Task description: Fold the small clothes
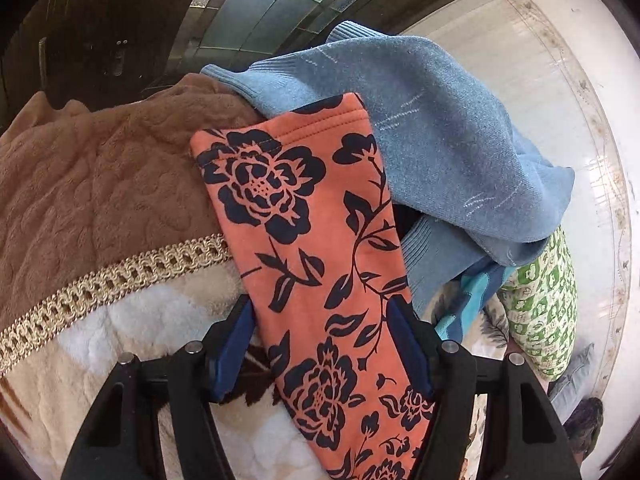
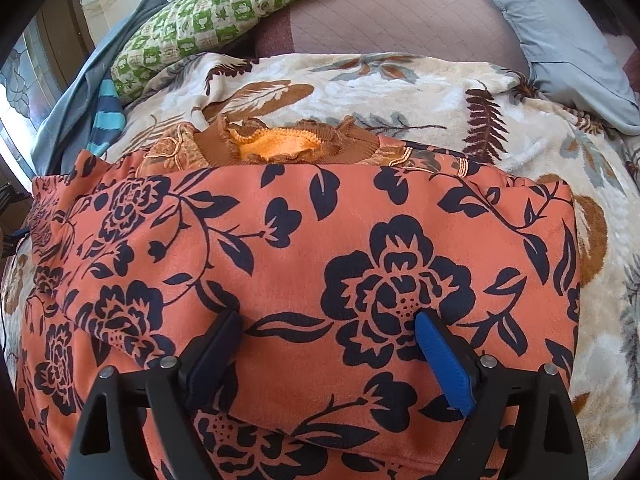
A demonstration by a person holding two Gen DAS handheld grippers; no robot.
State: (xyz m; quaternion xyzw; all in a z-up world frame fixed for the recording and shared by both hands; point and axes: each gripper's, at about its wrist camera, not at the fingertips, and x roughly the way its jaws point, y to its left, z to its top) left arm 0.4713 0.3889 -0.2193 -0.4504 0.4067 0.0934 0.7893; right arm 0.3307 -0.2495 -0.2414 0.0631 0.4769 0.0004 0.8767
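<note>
An orange garment with dark navy flowers (image 2: 320, 240) lies folded on the bed. My right gripper (image 2: 328, 316) hovers low over it, jaws wide apart, open, with only flat cloth under the pads. In the left wrist view a long sleeve of the same garment (image 1: 304, 220) runs forward between the jaws of my left gripper (image 1: 320, 308). Its cuff rests on a brown blanket (image 1: 100, 180). The right pad (image 1: 404, 332) touches the sleeve's edge, while a strip of bedding shows between the sleeve and the left pad (image 1: 236, 340). The sleeve is not pinched.
A blue knit sweater (image 1: 440, 140) is heaped beyond the sleeve. An orange-brown knit top (image 2: 276, 146) lies behind the folded garment on a cream leaf-print blanket (image 2: 400, 92). A green checked pillow (image 2: 224, 20), a grey pillow (image 2: 560, 32) and a teal striped cloth (image 2: 106, 116) line the far side.
</note>
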